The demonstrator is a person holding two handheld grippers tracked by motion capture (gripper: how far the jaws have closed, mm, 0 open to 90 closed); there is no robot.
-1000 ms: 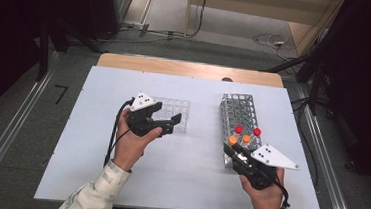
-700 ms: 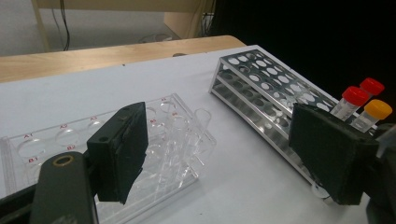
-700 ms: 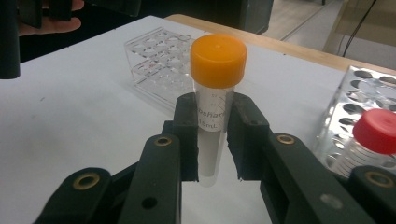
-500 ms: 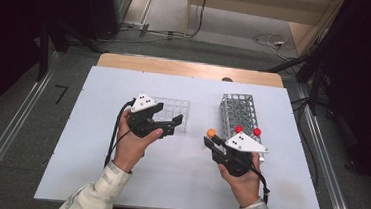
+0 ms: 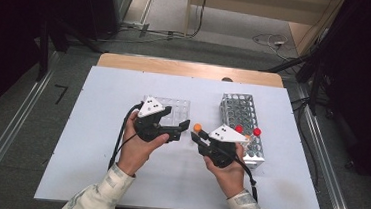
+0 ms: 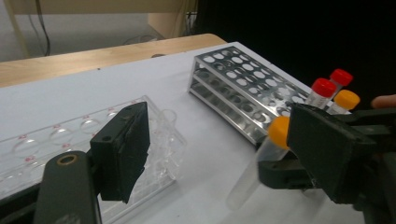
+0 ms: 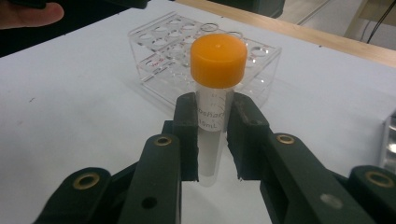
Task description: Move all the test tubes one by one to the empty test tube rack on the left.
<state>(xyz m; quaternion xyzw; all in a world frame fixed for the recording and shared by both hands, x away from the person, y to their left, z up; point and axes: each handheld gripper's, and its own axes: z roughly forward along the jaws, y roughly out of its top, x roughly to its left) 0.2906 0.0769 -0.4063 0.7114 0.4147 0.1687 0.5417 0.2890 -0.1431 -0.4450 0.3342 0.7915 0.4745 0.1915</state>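
While clamped on a clear tube (image 7: 211, 135) with an orange cap (image 7: 218, 60), right hand-held gripper (image 5: 202, 139) held above the bare white tabletop (image 5: 92, 177), between the two racks. Jaws closed tight on the tube body just under the cap; tube roughly upright in the right gripper view, its lower end hanging free below the pads. Seen tilted in the left gripper view, cap up, bottom end clear of the surface.

Left hand-held gripper (image 5: 184, 126) over the near edge of the clear plastic rack (image 5: 176, 106), jaws standing wide apart with nothing between the pads; have just closed slightly. Points toward the right hand-held gripper, the two tips near each other but apart.

Clear plastic rack: holes look vacant as far as can be told; sits left of centre on the tabletop.

Metal rack (image 5: 238, 113): right of centre, long side running away from the person. Two red-capped tubes (image 6: 322, 91) and one further orange-capped tube (image 6: 344, 100) standing upright at its near end, close together.

Held tube just beside the near left corner of the metal rack, well short of the clear plastic rack's holes.
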